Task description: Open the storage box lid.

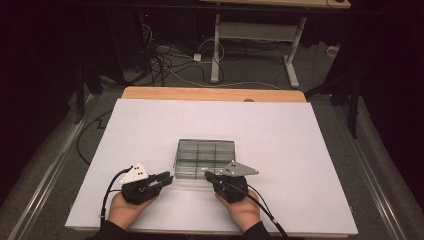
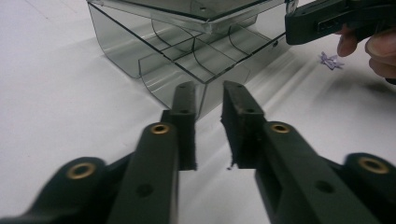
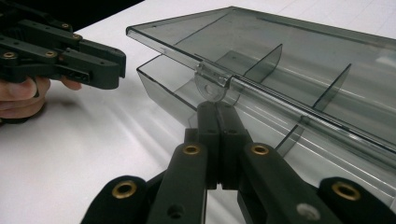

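Your right gripper [image 3: 217, 109] had its jaws pressed fully together, nothing between them, with the tips just under the clear latch tab [image 3: 212, 84] on the front edge of the smoky transparent compartment box [image 1: 205, 157]. Your left gripper [image 2: 208, 100] held its jaws at a narrow gap with nothing clamped; the near corner of the box stood just beyond the tips, in line with that gap, and the pads did not press on it. No earlier picture was supplied for comparison.

Relative to the box: it sat on the white table sheet [image 1: 150, 125], lid [image 3: 289, 42] raised slightly above the base so that a slot showed along the front edge, with the inner dividers [image 3: 266, 60] visible through the plastic. Your left gripper lay at the box's front left corner, your right gripper at its front edge right of centre. A small purple scrap [image 2: 330, 60] lay on the sheet beside the box, near your right hand [image 1: 243, 212]
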`<state>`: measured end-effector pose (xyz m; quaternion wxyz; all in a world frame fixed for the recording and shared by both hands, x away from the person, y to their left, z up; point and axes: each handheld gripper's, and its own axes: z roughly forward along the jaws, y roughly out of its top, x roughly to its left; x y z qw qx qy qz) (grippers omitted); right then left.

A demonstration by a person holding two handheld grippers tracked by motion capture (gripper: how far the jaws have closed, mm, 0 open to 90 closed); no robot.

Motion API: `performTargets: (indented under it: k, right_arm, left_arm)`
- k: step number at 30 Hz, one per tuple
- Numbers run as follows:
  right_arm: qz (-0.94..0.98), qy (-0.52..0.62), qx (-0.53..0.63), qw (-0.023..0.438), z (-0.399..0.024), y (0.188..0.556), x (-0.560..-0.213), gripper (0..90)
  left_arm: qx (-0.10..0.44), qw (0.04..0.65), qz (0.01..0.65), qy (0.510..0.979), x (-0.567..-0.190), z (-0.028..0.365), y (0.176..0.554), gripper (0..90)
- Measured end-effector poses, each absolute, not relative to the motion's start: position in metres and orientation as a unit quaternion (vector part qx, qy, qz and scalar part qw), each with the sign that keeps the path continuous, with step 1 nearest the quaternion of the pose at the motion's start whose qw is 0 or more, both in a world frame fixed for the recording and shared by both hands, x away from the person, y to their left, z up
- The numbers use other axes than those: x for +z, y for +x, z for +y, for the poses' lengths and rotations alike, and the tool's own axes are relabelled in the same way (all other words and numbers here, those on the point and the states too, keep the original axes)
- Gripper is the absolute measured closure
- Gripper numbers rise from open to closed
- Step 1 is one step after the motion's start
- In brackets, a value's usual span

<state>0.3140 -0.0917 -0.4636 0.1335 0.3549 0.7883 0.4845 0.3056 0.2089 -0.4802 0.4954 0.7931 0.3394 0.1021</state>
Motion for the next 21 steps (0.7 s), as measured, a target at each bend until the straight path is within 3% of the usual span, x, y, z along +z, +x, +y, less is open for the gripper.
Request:
performTargets:
  k: [2, 3, 21]
  right_arm:
    - [0.788, 0.353, 0.486, 0.133, -0.092, 0.314, -0.463, 90.0]
    - [0.788, 0.353, 0.487, 0.133, -0.092, 0.315, -0.463, 90.0]
    - [0.782, 0.348, 0.497, 0.144, -0.095, 0.316, -0.453, 90.0]
  left_arm:
    - [0.098, 0.499, 0.336, 0.793, -0.479, 0.209, 0.307, 87.8]
    - [0.096, 0.499, 0.335, 0.794, -0.478, 0.208, 0.308, 88.4]
    - [0.089, 0.510, 0.345, 0.783, -0.469, 0.198, 0.317, 88.5]
